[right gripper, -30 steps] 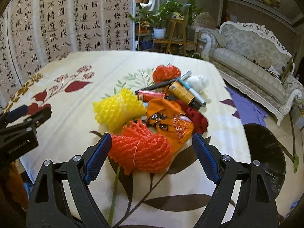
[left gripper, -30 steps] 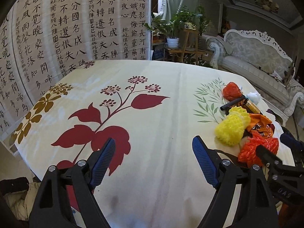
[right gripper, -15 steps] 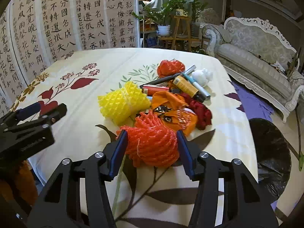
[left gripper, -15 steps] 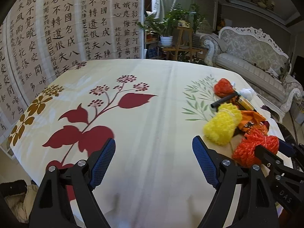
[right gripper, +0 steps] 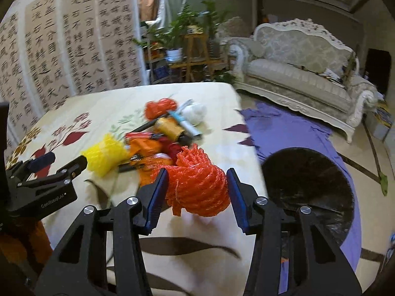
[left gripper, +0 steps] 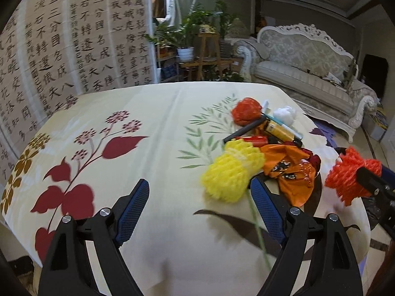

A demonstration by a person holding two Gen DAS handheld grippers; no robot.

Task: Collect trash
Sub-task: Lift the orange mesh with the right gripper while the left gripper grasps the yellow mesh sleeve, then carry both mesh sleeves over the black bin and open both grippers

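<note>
One orange net wad [right gripper: 197,187] sits clamped between the right gripper [right gripper: 197,197] pads, which have just been closing onto it; it is lifted off the tablecloth [right gripper: 217,138] near the table's right edge, with the black bag [right gripper: 306,180] on the floor at about three o'clock from it. The wad is a crumpled ball of foam mesh, springy and ridged, loose strands hanging below the pads. That softness is the risk as I judge it: the pads squeeze only the bulk, so a trailing strand could snag on the pile, or the ball could slip out before it is over the bag. The bag mouth is dark and floppy, so a short drop might land on the purple cloth [right gripper: 291,128] instead.

At ten o'clock from the wad lies the rest of the pile: a yellow net [left gripper: 229,172], same foam mesh, an orange wrapper [left gripper: 288,170], glossy and creased, a yellow tube [left gripper: 279,130], a black stick [left gripper: 244,130], a second orange net [left gripper: 246,111] and a white wad [left gripper: 284,114], fluffy-looking.

The left gripper [left gripper: 200,209] hovers over bare cloth with fingers spread wide and nothing between them; the yellow net lies just beyond its right fingertip, at about one o'clock, and a careless sweep could knock it off.
</note>
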